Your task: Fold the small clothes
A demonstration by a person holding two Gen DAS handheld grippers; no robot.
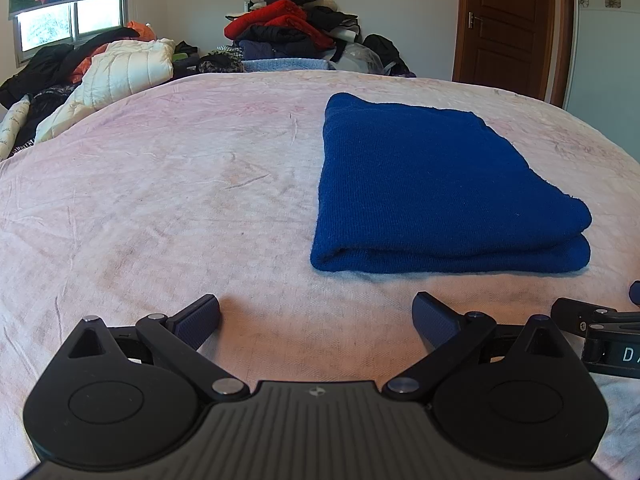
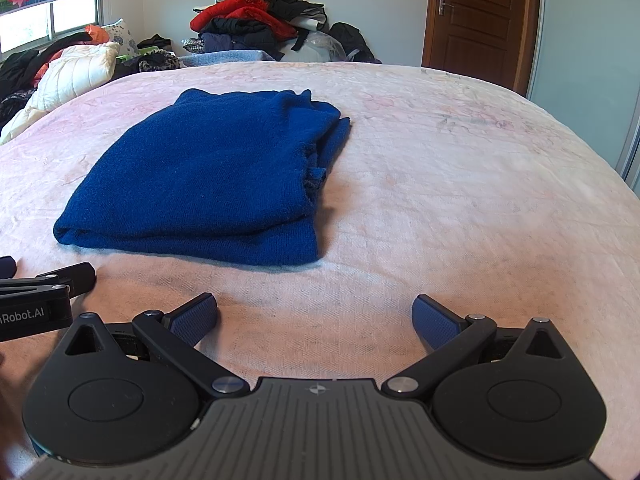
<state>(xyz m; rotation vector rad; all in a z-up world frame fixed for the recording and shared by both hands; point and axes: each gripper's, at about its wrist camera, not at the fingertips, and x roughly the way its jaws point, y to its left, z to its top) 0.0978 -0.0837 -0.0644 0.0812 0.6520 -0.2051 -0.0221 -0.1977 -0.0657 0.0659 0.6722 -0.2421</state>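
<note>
A blue knit garment (image 1: 432, 188) lies folded into a thick rectangle on the pink bedspread (image 1: 180, 200). In the right wrist view the blue garment (image 2: 208, 176) sits ahead and to the left, its loose edges bunched on its right side. My left gripper (image 1: 316, 320) is open and empty, low over the bed, just short of the garment's near edge and to its left. My right gripper (image 2: 314, 318) is open and empty, short of the garment's near right corner. Each gripper shows at the other view's edge, the right gripper (image 1: 600, 328) and the left gripper (image 2: 44, 284).
A pile of red, black and blue clothes (image 1: 296, 28) is heaped at the far edge of the bed against the wall. A white quilted jacket (image 1: 116, 76) and dark clothes lie at the far left. A brown door (image 1: 508, 20) stands at the back right.
</note>
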